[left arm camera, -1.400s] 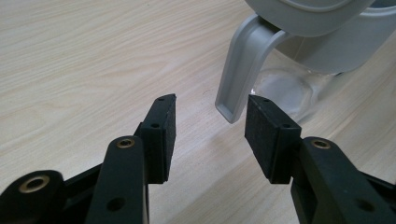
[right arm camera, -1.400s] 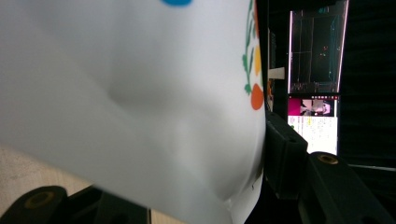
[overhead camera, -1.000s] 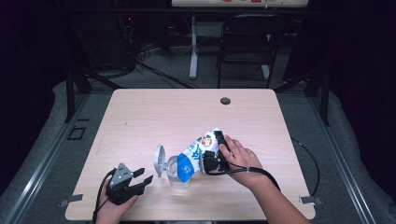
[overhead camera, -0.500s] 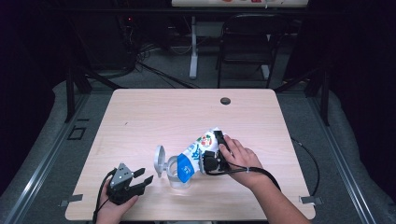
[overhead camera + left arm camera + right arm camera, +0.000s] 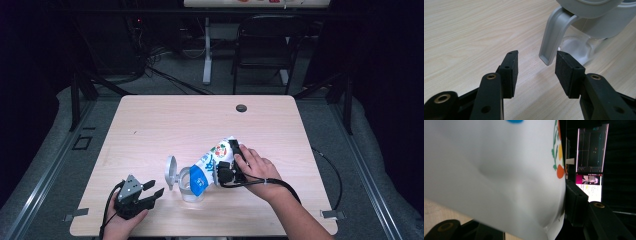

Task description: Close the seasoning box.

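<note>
Right gripper (image 5: 226, 169) tips a carton (image 5: 212, 159) over a clear jug (image 5: 191, 186) near the table's (image 5: 165, 120) front edge; left gripper (image 5: 150, 191) waits beside the jug.

Carton: clamped across its body between the right jaws, tilted with its blue end down toward the jug mouth. In the right gripper view its white wall (image 5: 499, 170) is visibly dented under the pads, so it is judged soft-sided and light; a harder squeeze risks crushing it or forcing contents out, and the printed skin looks smooth, hence slip-prone. Best hold is mid-body, as now.
Jug: clear plastic with its grey lid (image 5: 171, 171) flipped up; rigid, likely light and easily pushed. Its handle (image 5: 552, 32) is the natural grip point.
Left jaws: spread apart, nothing between them, with the handle just ahead and not touched.
</note>
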A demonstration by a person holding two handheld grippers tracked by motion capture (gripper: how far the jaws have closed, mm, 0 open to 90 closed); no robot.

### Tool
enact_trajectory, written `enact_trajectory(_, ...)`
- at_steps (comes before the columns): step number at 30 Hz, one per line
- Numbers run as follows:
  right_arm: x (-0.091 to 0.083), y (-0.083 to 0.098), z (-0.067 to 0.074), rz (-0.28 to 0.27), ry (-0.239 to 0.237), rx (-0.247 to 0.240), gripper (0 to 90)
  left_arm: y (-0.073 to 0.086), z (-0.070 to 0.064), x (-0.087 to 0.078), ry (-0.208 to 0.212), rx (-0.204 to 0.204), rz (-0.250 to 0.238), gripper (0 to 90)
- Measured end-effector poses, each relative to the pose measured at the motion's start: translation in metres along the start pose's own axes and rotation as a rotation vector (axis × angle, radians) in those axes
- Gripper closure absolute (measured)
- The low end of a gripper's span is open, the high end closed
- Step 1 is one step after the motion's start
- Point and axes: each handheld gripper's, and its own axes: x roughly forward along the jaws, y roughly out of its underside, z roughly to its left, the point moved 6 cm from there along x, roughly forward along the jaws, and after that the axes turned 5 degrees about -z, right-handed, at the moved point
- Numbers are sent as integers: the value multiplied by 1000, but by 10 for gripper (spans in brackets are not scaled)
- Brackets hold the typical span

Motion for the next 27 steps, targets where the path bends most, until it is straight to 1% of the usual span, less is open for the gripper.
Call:
enact_trajectory(5, 0, 0, 0, -1, 0, 0, 519, 0, 0, 0, -1, 2, -5, 539)
enact_trajectory(8, 0, 0, 0, -3, 1, 1, 520, 0, 0, 0, -1, -5, -3, 539)
enact_trajectory(10, -1, 0, -1, -1, 2, -6, 520, 0, 0, 0, -1, 0, -1, 539)
enact_trajectory(16, 0, 0, -1, -7, 3, -6, 520, 0, 0, 0, -1, 3, 1, 539)
enact_trajectory(23, 0, 0, -1, -8, 2, -6, 520, 0, 0, 1, -4, -4, -3, 539)
enact_trajectory(27, 0, 0, -1, -8, 3, -7, 520, 0, 0, 1, -2, 2, -3, 539)
